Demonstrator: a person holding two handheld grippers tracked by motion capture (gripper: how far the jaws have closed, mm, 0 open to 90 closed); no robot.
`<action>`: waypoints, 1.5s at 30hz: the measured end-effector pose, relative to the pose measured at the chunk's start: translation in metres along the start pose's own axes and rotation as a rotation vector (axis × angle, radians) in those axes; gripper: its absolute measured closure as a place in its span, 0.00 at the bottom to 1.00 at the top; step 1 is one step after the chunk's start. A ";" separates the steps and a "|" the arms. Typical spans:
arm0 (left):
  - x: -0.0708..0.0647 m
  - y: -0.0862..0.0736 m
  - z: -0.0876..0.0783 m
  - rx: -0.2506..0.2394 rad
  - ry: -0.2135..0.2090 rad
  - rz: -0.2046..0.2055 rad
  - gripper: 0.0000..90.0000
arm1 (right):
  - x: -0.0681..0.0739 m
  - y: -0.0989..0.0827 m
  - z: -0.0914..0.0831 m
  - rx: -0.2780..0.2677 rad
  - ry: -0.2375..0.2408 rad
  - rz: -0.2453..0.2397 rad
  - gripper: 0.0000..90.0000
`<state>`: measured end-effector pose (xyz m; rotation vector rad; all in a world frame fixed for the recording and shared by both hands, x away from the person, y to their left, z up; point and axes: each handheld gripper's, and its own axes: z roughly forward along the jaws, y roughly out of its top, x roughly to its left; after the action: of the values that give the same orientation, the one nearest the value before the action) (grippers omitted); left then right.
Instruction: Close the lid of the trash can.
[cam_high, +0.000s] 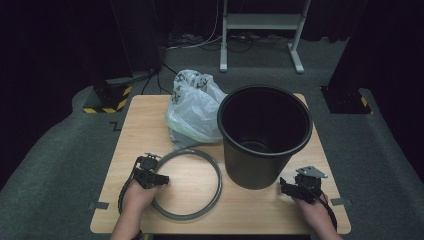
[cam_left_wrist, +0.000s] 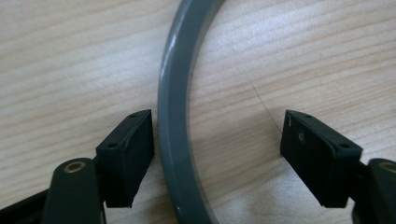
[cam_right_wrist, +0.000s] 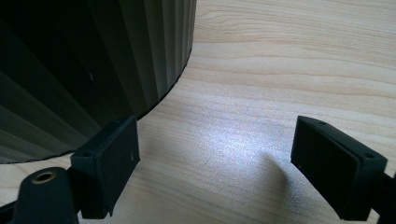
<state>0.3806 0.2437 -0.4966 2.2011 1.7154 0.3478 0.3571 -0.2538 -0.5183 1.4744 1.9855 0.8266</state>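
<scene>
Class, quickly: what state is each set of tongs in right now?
Left tongs: open, straddling the grey plastic ring, not gripping it.
Right tongs: open, holding nothing, beside the black ribbed plastic bin.

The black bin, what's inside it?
The black bin looks empty: dark walls and a bare bottom show from above. The near inner wall is hidden by its rim.

Grey ring (cam_high: 188, 184) lies flat on table, beside black bin (cam_high: 263, 135).
</scene>
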 end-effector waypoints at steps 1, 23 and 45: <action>0.000 0.000 0.000 0.003 0.001 -0.001 0.28 | 0.000 0.000 0.000 0.001 0.000 -0.001 0.17; 0.011 0.034 0.000 0.326 -0.014 0.006 0.63 | -0.009 -0.004 0.001 0.031 0.010 0.018 0.16; 0.017 0.047 0.004 0.340 0.004 0.021 0.82 | -0.009 -0.003 0.003 0.030 0.026 0.022 0.16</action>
<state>0.4276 0.2493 -0.4816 2.4517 1.8701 0.0663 0.3596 -0.2629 -0.5225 1.5119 2.0129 0.8327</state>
